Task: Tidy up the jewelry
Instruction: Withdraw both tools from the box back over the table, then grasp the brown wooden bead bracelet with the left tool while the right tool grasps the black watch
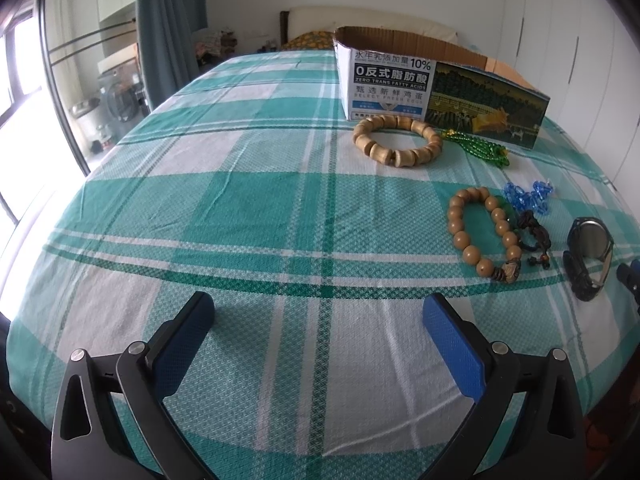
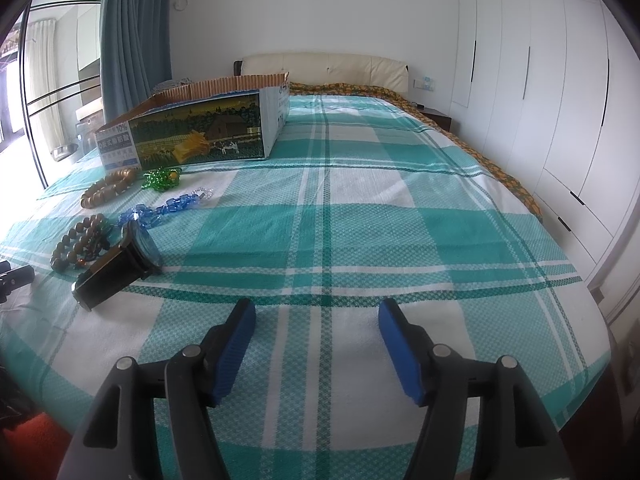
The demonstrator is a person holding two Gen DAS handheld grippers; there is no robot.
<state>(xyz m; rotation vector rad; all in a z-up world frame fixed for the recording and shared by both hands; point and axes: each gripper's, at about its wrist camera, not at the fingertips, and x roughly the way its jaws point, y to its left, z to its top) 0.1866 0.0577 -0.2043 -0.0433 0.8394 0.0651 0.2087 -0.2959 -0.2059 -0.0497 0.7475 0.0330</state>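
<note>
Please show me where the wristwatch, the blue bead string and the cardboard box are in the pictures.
wristwatch (image 2: 120, 268): right wrist view, on its dark strap.
blue bead string (image 2: 160, 209): right wrist view, on the middle beads.
cardboard box (image 1: 390, 80): left wrist view, on its white printed end face.

The bedspread (image 1: 248, 208) is checked in teal, green and white. On it, the cardboard box (image 1: 400, 80) shows a white-and-blue panel and a dark green farm picture. Beside the box lie tan wooden bracelets (image 1: 398, 142), green beads (image 1: 480, 148), blue beads (image 1: 528, 196) and a black watch (image 2: 116, 268).
</note>
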